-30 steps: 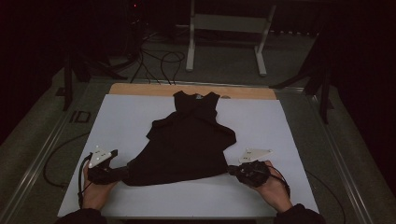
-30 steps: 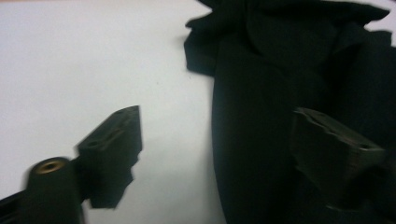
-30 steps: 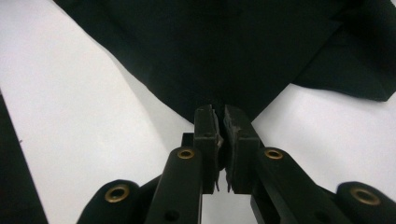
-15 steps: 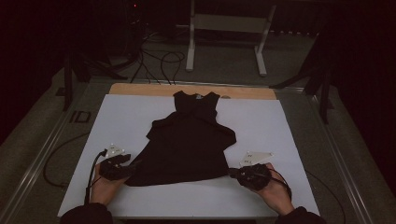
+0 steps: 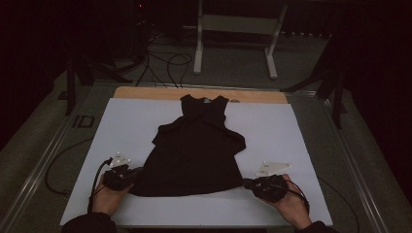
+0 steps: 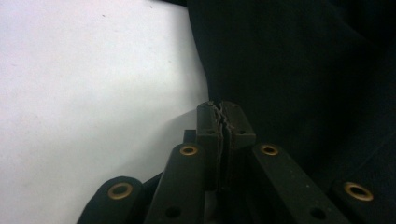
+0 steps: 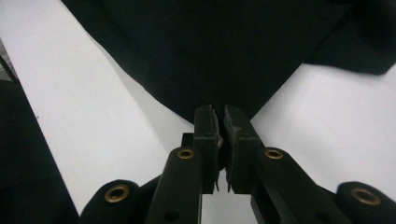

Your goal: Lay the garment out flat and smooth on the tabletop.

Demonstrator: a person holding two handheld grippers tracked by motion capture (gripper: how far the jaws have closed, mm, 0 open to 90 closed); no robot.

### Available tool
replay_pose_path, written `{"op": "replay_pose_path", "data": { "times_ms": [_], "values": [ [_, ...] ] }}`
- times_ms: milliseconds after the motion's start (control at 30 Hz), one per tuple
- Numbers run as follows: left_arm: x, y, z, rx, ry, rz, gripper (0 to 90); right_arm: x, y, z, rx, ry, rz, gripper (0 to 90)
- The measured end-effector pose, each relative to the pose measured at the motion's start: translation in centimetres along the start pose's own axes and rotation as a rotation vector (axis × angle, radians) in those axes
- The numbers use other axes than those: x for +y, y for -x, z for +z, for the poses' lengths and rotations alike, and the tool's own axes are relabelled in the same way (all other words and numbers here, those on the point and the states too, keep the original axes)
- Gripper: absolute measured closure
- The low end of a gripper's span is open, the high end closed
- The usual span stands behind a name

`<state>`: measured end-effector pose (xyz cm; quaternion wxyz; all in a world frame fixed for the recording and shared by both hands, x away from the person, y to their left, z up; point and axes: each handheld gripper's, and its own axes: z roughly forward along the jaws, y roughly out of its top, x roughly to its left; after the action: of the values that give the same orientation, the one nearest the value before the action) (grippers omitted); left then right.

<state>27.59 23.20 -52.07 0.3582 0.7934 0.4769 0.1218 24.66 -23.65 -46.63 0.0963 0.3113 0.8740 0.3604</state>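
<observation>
Fabric is what both tools are about: a black sleeveless top lies flat on the white bench, neckline toward the far edge, hem toward me. I have the left gripper at the hem's left corner and the right gripper at its right corner, each hand low on the bench surface.

In the left gripper view the jaws are pressed together right at the garment's edge; I judge they pinch the cloth, though dark on dark makes the caught fold hard to pick out. In the right gripper view the jaws sit nearly closed on the pointed corner of the hem, which runs down into the narrow slit between them.

Holding both bottom corners at once makes sense to me: it keeps the hem taut and level, ready for smoothing or for folding the lower half up toward the neckline.
</observation>
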Motion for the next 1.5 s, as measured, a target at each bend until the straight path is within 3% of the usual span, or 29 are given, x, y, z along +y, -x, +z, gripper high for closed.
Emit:
{"op": "replay_pose_path", "data": {
  "times_ms": [300,600,900,1133,1300,1500],
  "values": [
    [-0.6,1.1,-1.0,-0.01,-0.043,0.009,87.8,-2.3,-0.5,-1.7,-0.006,-0.001,0.034,85.1],
    [-1.2,1.8,-2.3,-0.02,-0.026,0.017,87.8,-3.9,-1.2,-3.0,-0.004,0.005,0.048,85.1],
    [-1.6,2.2,-4.5,-0.018,0.055,0.023,87.8,-4.7,-1.7,-4.3,-0.006,0.03,0.055,85.1],
    [-2.1,2.2,-5.5,-0.027,0.077,0.014,87.9,-5.0,-1.6,-5.2,-0.012,0.048,0.061,84.9],
    [-2.5,2.9,-6.2,-0.042,0.091,0.03,87.8,-5.7,-1.8,-6.0,-0.015,0.046,0.048,84.9],
    [-2.9,3.7,-7.4,-0.062,0.134,0.048,87.8,-6.2,-2.2,-7.1,0.02,0.095,0.038,84.7]
  ]
}}
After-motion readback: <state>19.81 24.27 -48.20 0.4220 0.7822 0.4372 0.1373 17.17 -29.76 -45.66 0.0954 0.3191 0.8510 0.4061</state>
